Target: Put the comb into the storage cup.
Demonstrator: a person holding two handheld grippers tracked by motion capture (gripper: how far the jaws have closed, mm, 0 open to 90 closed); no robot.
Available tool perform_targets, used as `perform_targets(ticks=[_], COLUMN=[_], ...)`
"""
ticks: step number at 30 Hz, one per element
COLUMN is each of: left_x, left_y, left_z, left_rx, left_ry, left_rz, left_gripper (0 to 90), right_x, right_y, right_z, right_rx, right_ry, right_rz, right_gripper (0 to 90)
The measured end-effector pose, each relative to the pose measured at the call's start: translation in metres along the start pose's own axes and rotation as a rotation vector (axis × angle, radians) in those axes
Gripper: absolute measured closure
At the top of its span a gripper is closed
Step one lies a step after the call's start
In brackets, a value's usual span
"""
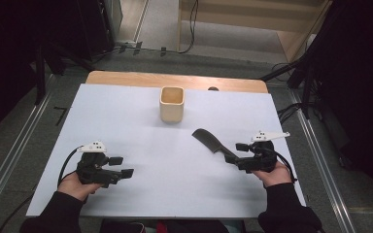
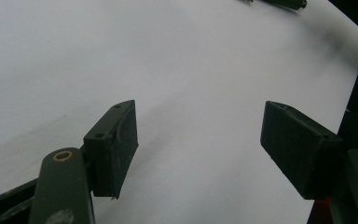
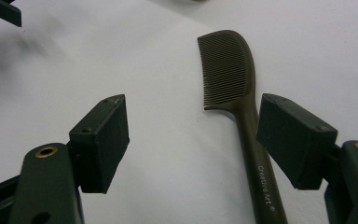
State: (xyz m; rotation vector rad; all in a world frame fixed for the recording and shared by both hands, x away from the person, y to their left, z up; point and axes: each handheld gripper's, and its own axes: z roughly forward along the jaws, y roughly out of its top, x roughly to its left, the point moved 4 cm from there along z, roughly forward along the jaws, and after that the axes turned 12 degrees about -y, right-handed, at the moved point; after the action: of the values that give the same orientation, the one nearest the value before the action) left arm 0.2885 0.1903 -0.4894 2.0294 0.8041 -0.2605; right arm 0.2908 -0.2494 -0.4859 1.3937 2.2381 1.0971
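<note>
Two grippers are low over the white table sheet (image 1: 126,116), and both stand with their jaws spread wide, nothing between them. The landmark here is the square cream-coloured wooden cup (image 1: 172,104), upright near the far middle of the sheet. The thing in play is the dark olive plastic comb with a long handle (image 1: 212,142): it lies flat on the sheet, nearer the person than the cup and off to the cup's right. Its long axis runs on a diagonal, the toothed head pointing back toward the cup, the handle trailing away from it toward the person's right hand. In the right gripper view the comb (image 3: 242,107) runs up the frame, teeth facing left, curved spine to the right, and the printed handle passes just beside the right-hand jaw. The right gripper (image 1: 244,154) sits at the handle end, farther from the cup than the comb's head, open around bare sheet; whether a jaw touches the handle cannot be told. The left gripper (image 1: 121,166) is well apart from the comb, nearer the person than the cup and to the cup's left, gaping over bare sheet.
</note>
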Motion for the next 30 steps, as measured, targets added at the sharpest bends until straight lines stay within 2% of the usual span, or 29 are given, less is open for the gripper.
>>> perform_targets(ticks=[17,23,30], left_x=[0.0,0.0,0.0], left_y=[0.0,0.0,0.0], left_z=[0.0,0.0,-0.001], left_rx=[0.002,0.002,-0.003], left_ry=[0.001,0.003,0.003], left_rz=[0.002,0.002,-0.001], left_gripper=[27.9,27.9,27.9], right_x=[-0.014,-0.016,-0.024], right_y=[-0.001,-0.001,-0.005], right_z=[0.0,0.003,0.009], right_rx=[0.014,0.014,0.024], right_ry=[-0.022,-0.013,-0.03], right_rz=[0.009,0.027,0.022], right_gripper=[23.0,23.0,23.0])
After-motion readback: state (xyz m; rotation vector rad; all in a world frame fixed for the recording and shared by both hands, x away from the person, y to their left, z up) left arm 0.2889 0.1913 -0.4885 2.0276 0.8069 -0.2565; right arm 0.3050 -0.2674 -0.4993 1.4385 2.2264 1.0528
